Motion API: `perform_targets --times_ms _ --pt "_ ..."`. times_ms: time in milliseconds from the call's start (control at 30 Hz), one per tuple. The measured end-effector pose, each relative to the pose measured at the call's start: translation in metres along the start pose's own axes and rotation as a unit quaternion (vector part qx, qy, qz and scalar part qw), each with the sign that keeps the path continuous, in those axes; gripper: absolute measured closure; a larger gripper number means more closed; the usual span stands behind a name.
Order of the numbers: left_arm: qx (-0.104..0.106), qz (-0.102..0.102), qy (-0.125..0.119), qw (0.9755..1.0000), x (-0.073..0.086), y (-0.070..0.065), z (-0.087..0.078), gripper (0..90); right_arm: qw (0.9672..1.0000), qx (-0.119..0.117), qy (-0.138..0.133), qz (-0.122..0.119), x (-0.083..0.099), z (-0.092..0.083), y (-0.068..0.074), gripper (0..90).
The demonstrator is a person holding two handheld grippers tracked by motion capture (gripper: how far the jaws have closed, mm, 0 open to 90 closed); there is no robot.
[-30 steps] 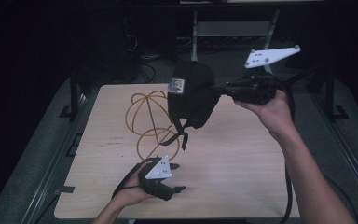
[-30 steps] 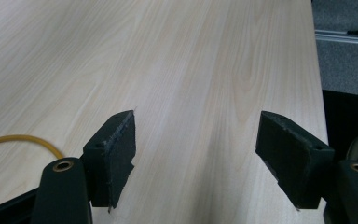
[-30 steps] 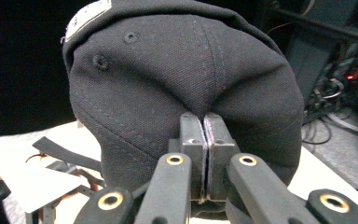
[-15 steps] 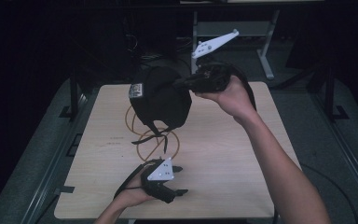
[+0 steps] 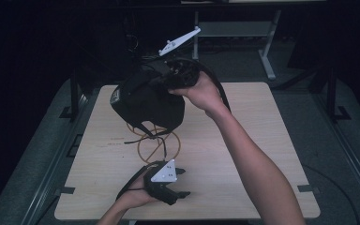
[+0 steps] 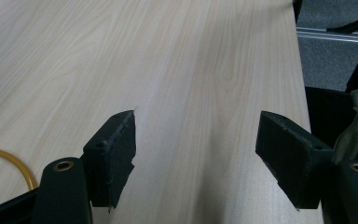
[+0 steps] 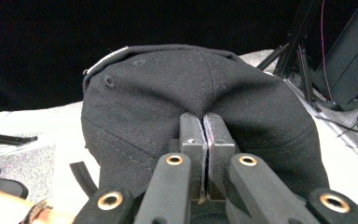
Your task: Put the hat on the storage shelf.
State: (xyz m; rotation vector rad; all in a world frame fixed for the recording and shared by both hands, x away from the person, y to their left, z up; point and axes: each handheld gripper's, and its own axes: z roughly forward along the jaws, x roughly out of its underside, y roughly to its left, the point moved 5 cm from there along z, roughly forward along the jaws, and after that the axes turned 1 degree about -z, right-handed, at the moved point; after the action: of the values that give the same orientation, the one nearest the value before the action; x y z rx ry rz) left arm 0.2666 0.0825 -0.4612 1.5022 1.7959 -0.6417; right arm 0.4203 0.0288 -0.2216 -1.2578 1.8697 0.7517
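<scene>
Leftward and lower the cap [image 5: 145, 101] has travelled with the right gripper [image 5: 166, 80], whose jaws are clamped together on its black fabric. It hangs above the far left part of the worktop [image 5: 262, 140], over a yellow cable [image 5: 143, 150]. Near the front edge, the left gripper [image 5: 180, 183] rests, jaws wide apart.

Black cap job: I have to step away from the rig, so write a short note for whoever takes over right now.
Right gripper: shut on the black cap, pinching its fabric and holding it in the air over the yellow wire frame.
Left gripper: open, holding nothing, low over the table near its front edge.
Done: cap picked up.
Left: probably lower it onto the frame, then release.
</scene>
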Motion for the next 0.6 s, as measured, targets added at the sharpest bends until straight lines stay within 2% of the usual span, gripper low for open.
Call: perform_targets --times_ms 200,467,533,567,600 --pt "0.001 -0.009 0.008 0.9999 0.004 0.001 0.001 28.7 0.9998 0.008 0.016 0.003 -0.003 0.019 0.000 88.3" --pt "0.012 -0.001 0.004 0.9999 0.001 -0.005 0.003 28.7 0.9993 0.017 0.027 0.019 -0.005 0.046 0.000 86.5" --pt "0.013 0.007 0.004 0.9999 0.000 -0.007 0.002 28.7 0.9991 0.030 0.021 0.021 -0.008 0.051 0.000 82.1" --pt "0.014 0.007 0.002 0.9999 0.000 -0.008 0.002 28.7 0.9989 0.036 0.013 0.025 -0.009 0.054 0.000 71.9" --pt "0.015 0.007 0.002 0.9999 0.000 -0.008 0.002 28.6 0.9988 0.034 0.012 0.033 -0.010 0.055 0.001 68.5"
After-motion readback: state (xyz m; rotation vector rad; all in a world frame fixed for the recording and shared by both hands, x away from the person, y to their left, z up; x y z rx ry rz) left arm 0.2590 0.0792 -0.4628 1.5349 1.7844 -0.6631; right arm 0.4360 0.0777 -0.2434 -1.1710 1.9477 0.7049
